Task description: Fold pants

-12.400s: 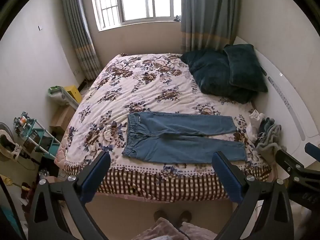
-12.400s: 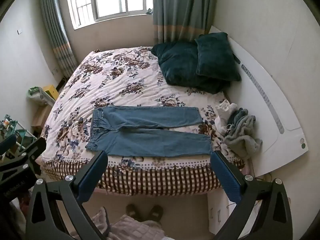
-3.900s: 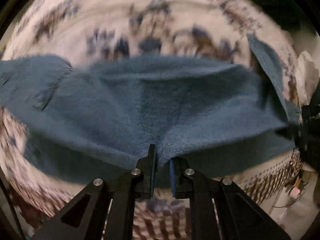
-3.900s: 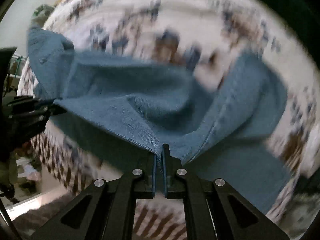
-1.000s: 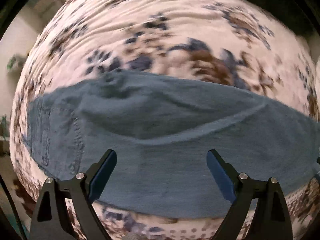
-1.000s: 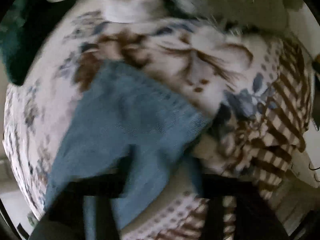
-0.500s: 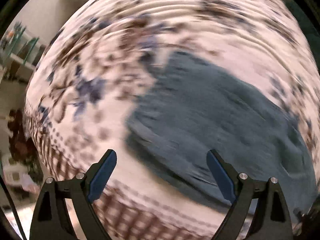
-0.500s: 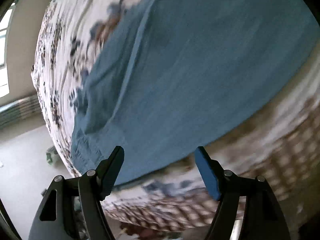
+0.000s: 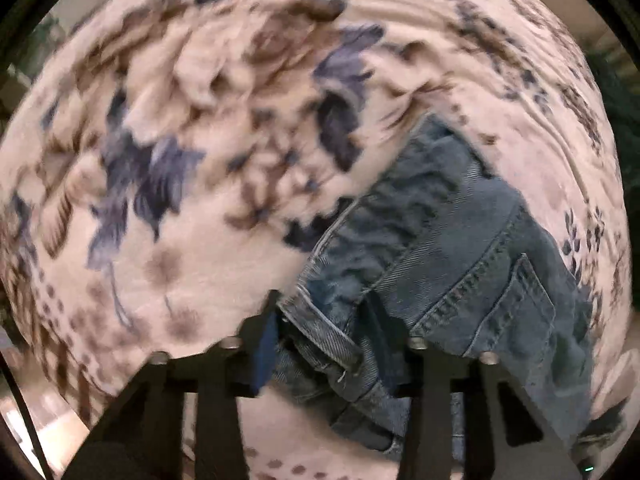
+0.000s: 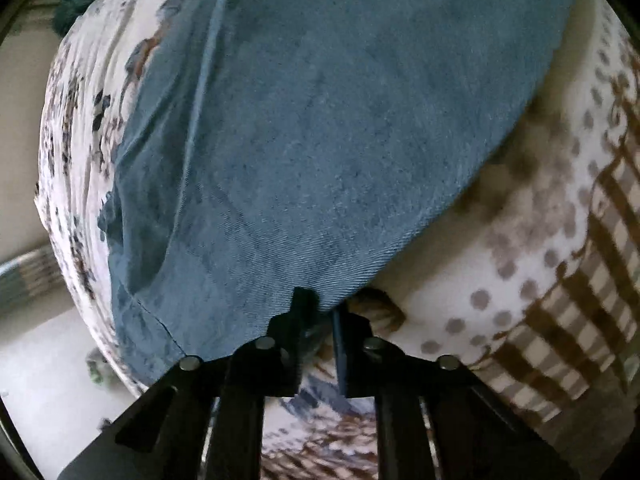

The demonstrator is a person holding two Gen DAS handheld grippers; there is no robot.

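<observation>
Denim fills the space ahead of both my grippers: the pants (image 9: 460, 248) lie on the floral bedspread (image 9: 168, 184). My left gripper (image 9: 320, 336) has just been closing and now pinches the bunched waistband corner between its fingers. My right gripper (image 10: 326, 316) has just closed too, nearly shut on the pants' (image 10: 320, 140) edge near the checked border.

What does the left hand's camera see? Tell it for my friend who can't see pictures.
The left gripper has just been closing and now pinches the waistband corner of blue jeans, which lie on a flowery blanket.
</observation>
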